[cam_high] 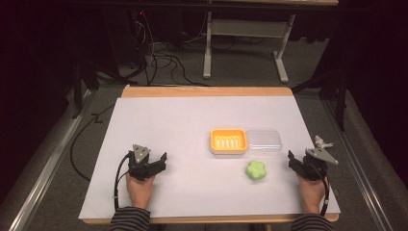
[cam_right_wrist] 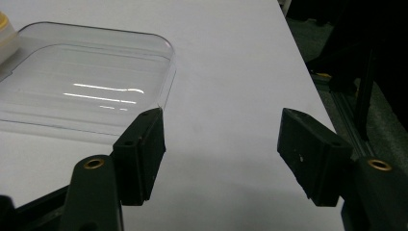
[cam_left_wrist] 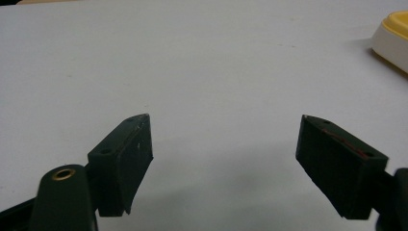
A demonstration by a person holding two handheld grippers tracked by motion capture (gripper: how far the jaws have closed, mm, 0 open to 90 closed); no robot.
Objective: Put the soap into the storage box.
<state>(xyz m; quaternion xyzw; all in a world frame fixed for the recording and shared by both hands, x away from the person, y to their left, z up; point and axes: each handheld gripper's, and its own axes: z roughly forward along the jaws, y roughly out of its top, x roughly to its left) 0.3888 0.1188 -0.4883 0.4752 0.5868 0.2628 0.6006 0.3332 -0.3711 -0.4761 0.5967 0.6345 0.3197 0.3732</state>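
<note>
Simply green flower shape [cam_high: 255,170], yellow dish [cam_high: 228,141]

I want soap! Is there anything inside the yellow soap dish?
The yellow soap dish shows just bare ridges inside. The green flower-shaped soap lies outside it on the table. Nothing covers the dish.

Soap dish, clear lid and green soap sit right of centre in your high view.
Your orange soap dish [cam_high: 228,141] touches the transparent lid [cam_high: 263,141] on its right; the flower-shaped green soap [cam_high: 256,170] lies apart, just below them.
</note>
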